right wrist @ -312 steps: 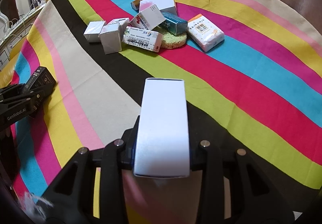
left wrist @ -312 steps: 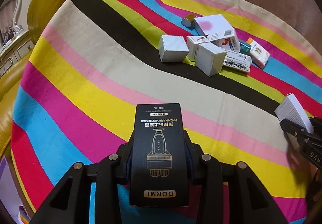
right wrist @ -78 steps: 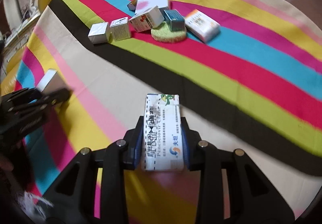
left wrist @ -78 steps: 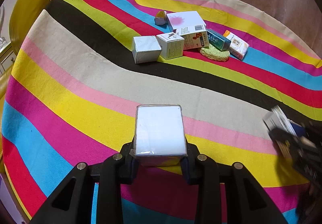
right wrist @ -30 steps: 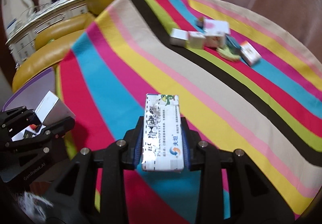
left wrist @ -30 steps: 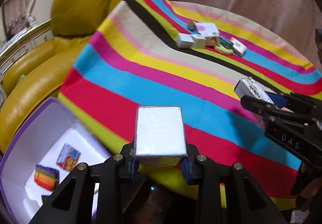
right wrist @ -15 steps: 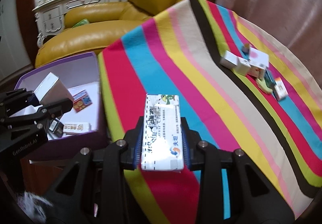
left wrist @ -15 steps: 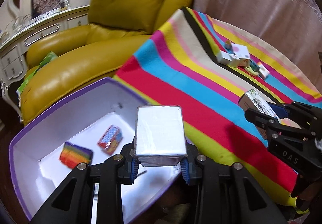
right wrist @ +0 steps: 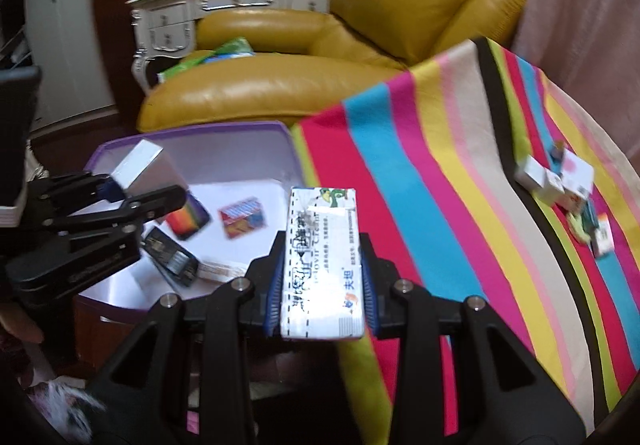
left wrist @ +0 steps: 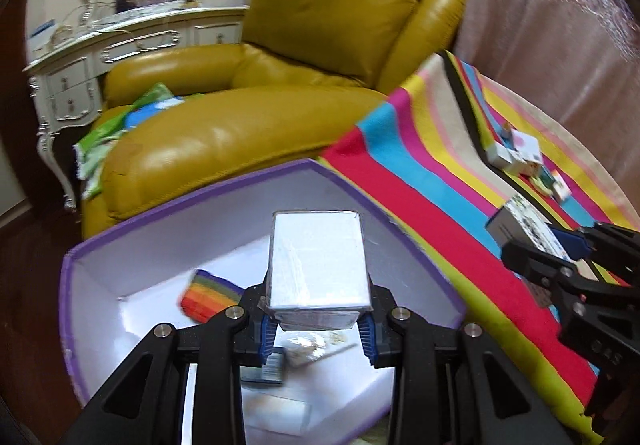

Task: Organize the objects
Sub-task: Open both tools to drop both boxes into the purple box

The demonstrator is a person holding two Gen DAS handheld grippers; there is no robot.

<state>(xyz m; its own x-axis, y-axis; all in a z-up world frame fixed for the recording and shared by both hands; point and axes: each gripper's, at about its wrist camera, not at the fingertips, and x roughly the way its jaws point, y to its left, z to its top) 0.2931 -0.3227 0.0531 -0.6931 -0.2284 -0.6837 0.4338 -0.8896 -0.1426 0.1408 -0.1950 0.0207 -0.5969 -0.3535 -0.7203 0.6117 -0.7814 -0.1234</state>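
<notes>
My left gripper point(left wrist: 318, 329) is shut on a plain white box point(left wrist: 318, 265) and holds it above the open purple storage box point(left wrist: 200, 189). The same white box shows in the right wrist view point(right wrist: 138, 165). My right gripper point(right wrist: 322, 293) is shut on a white medicine carton point(right wrist: 322, 261) with printed text, held over the table edge beside the purple box point(right wrist: 192, 133). Inside the purple box lie a rainbow-striped pack point(right wrist: 188, 215), a small colourful carton point(right wrist: 242, 215) and a black box point(right wrist: 172, 257).
A striped cloth point(right wrist: 460, 205) covers the round table. Several small boxes point(right wrist: 560, 185) are clustered at its far side. A yellow leather armchair point(left wrist: 280, 85) stands behind the purple box. A white ornate dresser point(left wrist: 80, 65) is at the far left.
Both grippers have swung left from the table toward the purple box, each still holding its box. The left gripper now hangs over the purple box's interior.
</notes>
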